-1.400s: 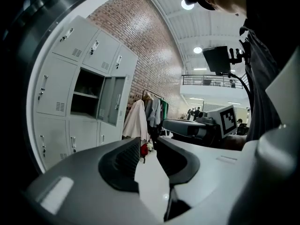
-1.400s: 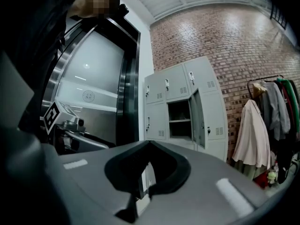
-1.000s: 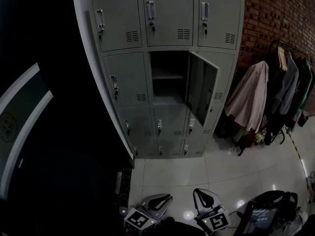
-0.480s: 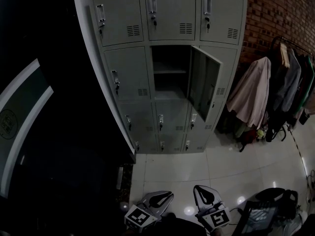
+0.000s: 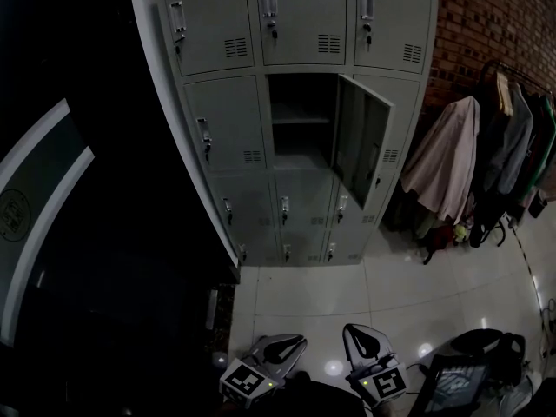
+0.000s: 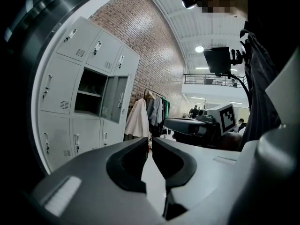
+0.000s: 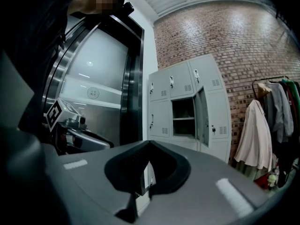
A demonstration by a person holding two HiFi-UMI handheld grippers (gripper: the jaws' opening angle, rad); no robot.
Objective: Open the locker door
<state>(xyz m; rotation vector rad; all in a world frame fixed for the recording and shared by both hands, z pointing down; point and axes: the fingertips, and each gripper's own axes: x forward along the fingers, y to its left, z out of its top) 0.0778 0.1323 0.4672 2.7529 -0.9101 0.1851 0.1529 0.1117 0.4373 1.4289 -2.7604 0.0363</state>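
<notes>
A grey locker cabinet stands against the wall ahead. Its middle cell is open and shows one shelf. That cell's door is swung out to the right. Both grippers hang low near the floor, far from the cabinet. My left gripper is shut with nothing between its jaws. My right gripper is also shut and empty, its tips meeting. The open cell and its door show in the right gripper view, and the same cell in the left gripper view.
A clothes rack with a pale coat and darker garments stands right of the cabinet against a brick wall. A dark glass wall fills the left. A dark bag lies on the tiled floor at the lower right.
The head view has drifted a little, so the cabinet sits slightly further right and up in the frame. Both grippers stay low and shut. The locker door stays open.
</notes>
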